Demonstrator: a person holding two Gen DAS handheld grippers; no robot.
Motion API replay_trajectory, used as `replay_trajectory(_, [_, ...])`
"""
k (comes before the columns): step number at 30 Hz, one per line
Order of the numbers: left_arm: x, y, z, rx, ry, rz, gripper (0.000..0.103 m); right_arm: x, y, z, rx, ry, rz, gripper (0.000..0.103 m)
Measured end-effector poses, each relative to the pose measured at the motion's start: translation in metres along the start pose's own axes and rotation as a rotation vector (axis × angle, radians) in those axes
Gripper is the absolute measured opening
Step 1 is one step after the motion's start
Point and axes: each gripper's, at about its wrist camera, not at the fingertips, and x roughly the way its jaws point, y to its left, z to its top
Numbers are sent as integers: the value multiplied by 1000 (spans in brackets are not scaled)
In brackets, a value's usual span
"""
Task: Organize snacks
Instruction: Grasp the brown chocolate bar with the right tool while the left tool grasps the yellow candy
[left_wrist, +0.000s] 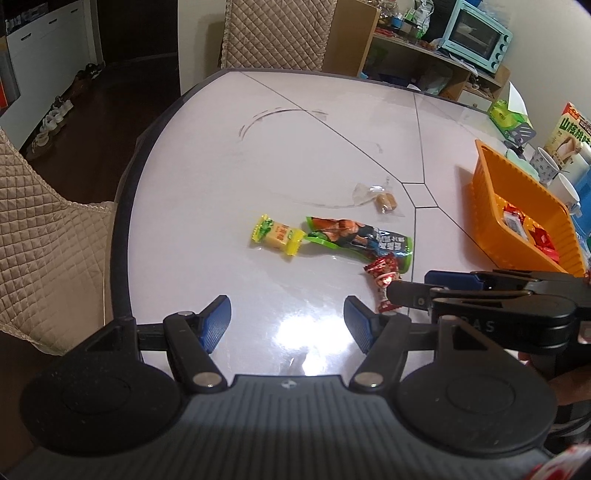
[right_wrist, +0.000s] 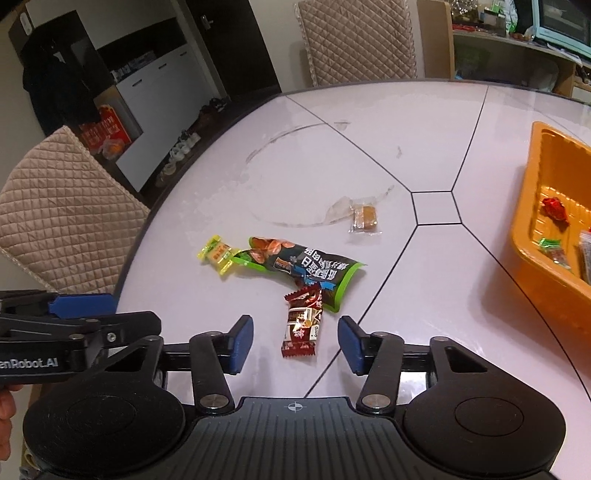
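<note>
Four loose snacks are lying near the curved near-left edge of the white table (right_wrist: 369, 122). A red candy (right_wrist: 301, 325), in a crinkled dark-red wrapper with a pale label, is lying lengthwise between the blue pads of the right gripper (right_wrist: 295, 341), whose jaws are standing spread, touching nothing. The candy's far end is overlapping the corner of a green snack packet (right_wrist: 295, 264), a long, flattened pouch with dark printing and a bright green border. Just left of it, a small yellow candy (right_wrist: 218, 254) is touching the packet's end. A clear-wrapped brown sweet (right_wrist: 364, 218) is lying apart, farther in, beside a dark seam line.

The left gripper (left_wrist: 287, 321) is hovering over bare, glare-lit tabletop with its jaws likewise spread and holding nothing; the right gripper (left_wrist: 406, 291) is crossing in from its right.

An orange basket (right_wrist: 532, 229), already holding several wrapped sweets, is sitting at the right, well apart from the loose group. Open tabletop is separating the two. Quilted chairs (right_wrist: 66, 206) are standing close against the table's left rim.
</note>
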Motion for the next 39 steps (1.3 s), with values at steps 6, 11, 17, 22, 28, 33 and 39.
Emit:
replay_trajectory(6, [8,6,3,-7,3,2,64,17,2,1,-14,13,-27,43])
replay_trajectory(11, [14,9,5,-4,5,0,64,25,5,1,-40,20,-44,37])
replay_trajectory(17, [22,9,7,9,14,-3,64,29,9,-4,-82,22,-64,32])
replay_trajectory(22, [26,6,9,31,17,-9,64,29,7,-4,-94,22,-60,22])
replay_trajectory(28, [32,-3,11,106,6,-6,64,21,1,-3,-74,16,-45,22])
replay_trajectory(33, [44,-7,18,149,-8,0,64,9,-9,-1,-27,-4,-46,22])
replay_trajectory(39, [64,0,30,180,-22,30,64,-3,-25,1,49,-23,-60,22])
